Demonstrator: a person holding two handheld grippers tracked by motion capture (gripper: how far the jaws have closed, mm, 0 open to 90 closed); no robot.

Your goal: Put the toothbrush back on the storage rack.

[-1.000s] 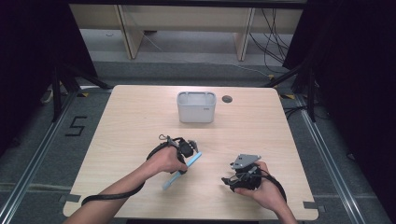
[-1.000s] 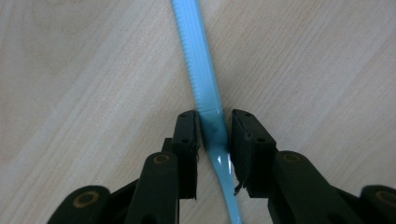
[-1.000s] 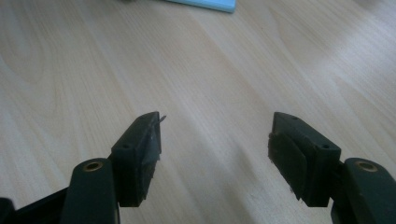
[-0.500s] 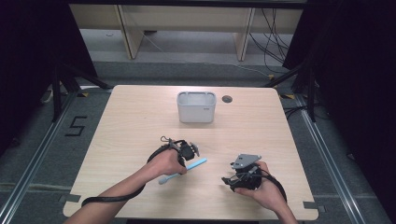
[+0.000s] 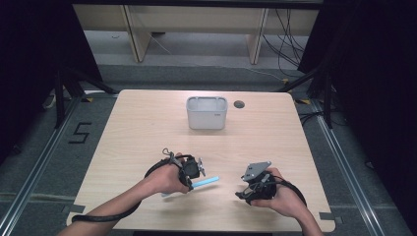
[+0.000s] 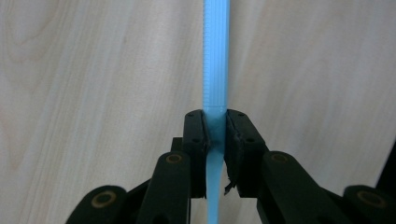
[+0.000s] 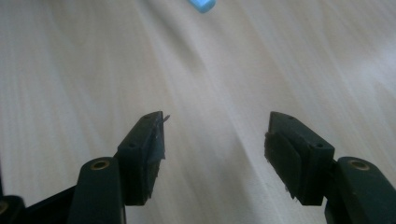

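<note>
A long, ribbed light-blue plastic strip [image 6: 215,60] runs straight away from my left gripper [image 6: 215,116], whose jaws have just been closing and now pinch it between their pads. From above, the strip [image 5: 206,182] sticks out to the right of the left gripper [image 5: 195,177], just above the table near its front edge. My right gripper [image 5: 242,192] rests at the front right and points left toward the strip. Its jaws [image 7: 217,126] stand wide apart with nothing between them, though they have just closed a little. The strip's tip [image 7: 201,4] shows ahead of them.
A grey rectangular bin [image 5: 206,112] stands at the back middle of the wooden table [image 5: 147,128], with a round cable hole [image 5: 239,104] to its right. Black cables trail from both grippers over the front edge. Dark floor and rails lie around the table.
The blue strip, which slanted down-left from the left gripper onto the table, has swung round to point right. The left hand shifted slightly with it. The right hand stayed put.
</note>
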